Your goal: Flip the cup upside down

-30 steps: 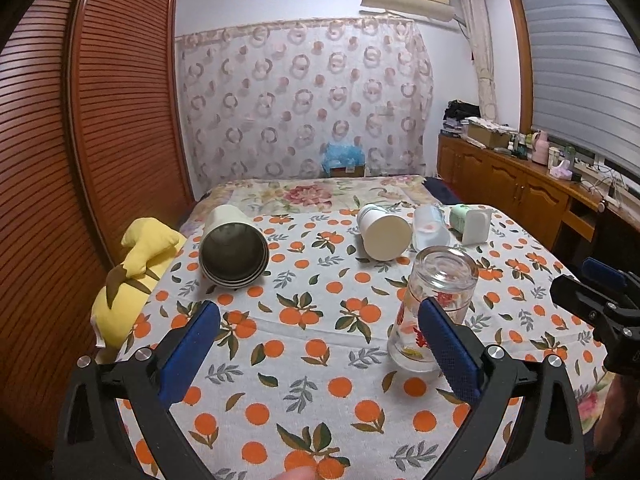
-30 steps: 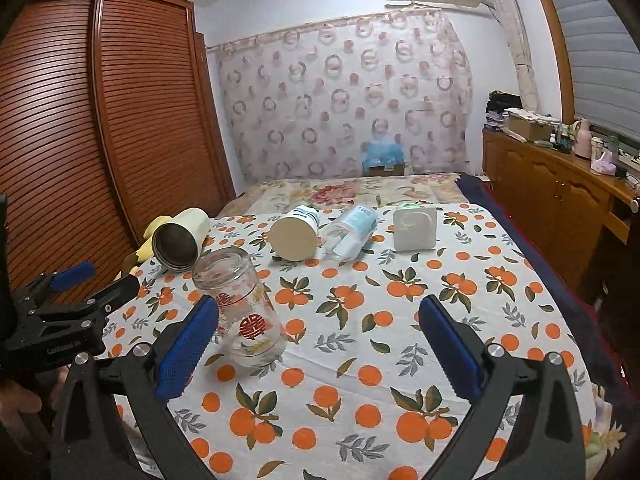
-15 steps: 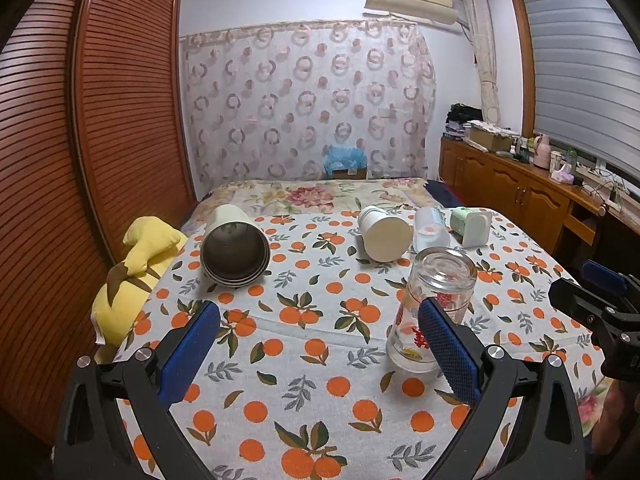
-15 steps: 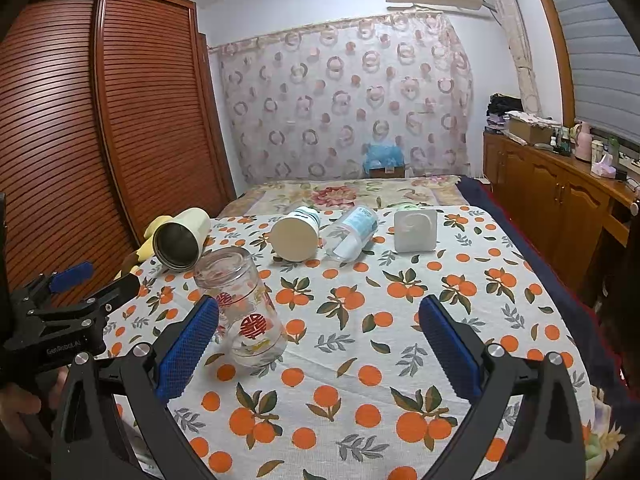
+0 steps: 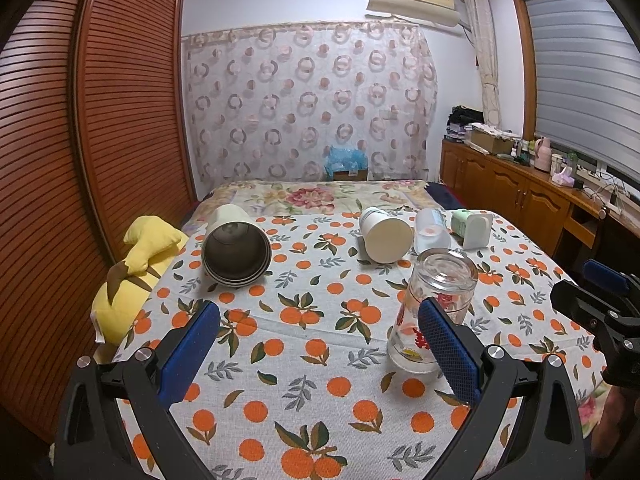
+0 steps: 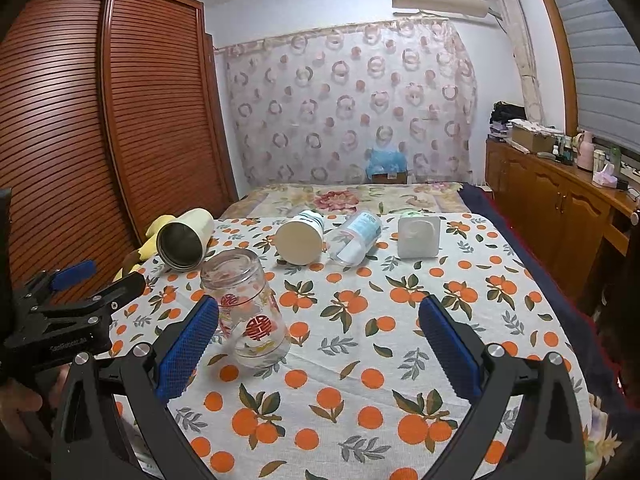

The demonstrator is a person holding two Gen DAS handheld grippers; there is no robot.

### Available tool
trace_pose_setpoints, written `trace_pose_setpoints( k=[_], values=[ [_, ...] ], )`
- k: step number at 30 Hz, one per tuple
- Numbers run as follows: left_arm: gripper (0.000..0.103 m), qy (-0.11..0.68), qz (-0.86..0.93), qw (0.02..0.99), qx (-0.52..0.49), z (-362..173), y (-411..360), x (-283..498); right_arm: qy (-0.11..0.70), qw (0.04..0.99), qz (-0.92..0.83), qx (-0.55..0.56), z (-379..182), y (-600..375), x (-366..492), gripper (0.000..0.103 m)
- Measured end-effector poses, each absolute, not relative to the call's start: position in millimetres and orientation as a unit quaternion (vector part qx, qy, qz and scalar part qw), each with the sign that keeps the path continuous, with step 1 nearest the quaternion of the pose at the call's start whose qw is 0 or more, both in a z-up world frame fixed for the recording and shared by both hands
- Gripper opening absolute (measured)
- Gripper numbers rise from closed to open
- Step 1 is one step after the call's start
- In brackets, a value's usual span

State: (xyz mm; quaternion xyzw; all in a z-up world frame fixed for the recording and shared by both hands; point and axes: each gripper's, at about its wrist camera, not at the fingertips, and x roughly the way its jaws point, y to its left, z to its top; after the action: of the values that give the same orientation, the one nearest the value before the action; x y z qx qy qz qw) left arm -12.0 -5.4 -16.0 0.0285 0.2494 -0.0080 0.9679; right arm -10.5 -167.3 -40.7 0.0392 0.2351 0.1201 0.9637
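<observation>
A clear glass cup [image 5: 434,308] with red print stands on the orange-patterned tablecloth; it also shows in the right wrist view [image 6: 248,308]. It seems to stand mouth down. My left gripper [image 5: 320,344] is open and empty, its right finger just in front of the glass. My right gripper [image 6: 320,344] is open and empty, its left finger beside the glass. Neither touches it.
A cream tumbler [image 5: 236,244] lies on its side at the left. A white cup [image 5: 386,234], a clear plastic bottle [image 5: 430,232] and a green-white container [image 5: 472,228] lie further back. A yellow plush toy [image 5: 136,268] sits at the table's left edge.
Both cameras have risen and pulled back slightly. The glass and the other objects have not moved. Both grippers stay open.
</observation>
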Motion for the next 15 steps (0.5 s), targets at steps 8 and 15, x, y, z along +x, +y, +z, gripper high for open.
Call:
trace_pose_setpoints(
  k=[8, 15],
  values=[
    [0.096, 0.249, -0.008, 0.968, 0.028, -15.6, -5.0, -11.8, 0.235, 0.964, 0.12, 0.039, -40.9, -167.3, -10.5, 0.101],
    [0.096, 0.248, -0.008, 0.968, 0.027, -15.9, -4.6, -11.9, 0.235, 0.964, 0.12, 0.039, -41.1, -167.3, -10.5, 0.101]
  ],
)
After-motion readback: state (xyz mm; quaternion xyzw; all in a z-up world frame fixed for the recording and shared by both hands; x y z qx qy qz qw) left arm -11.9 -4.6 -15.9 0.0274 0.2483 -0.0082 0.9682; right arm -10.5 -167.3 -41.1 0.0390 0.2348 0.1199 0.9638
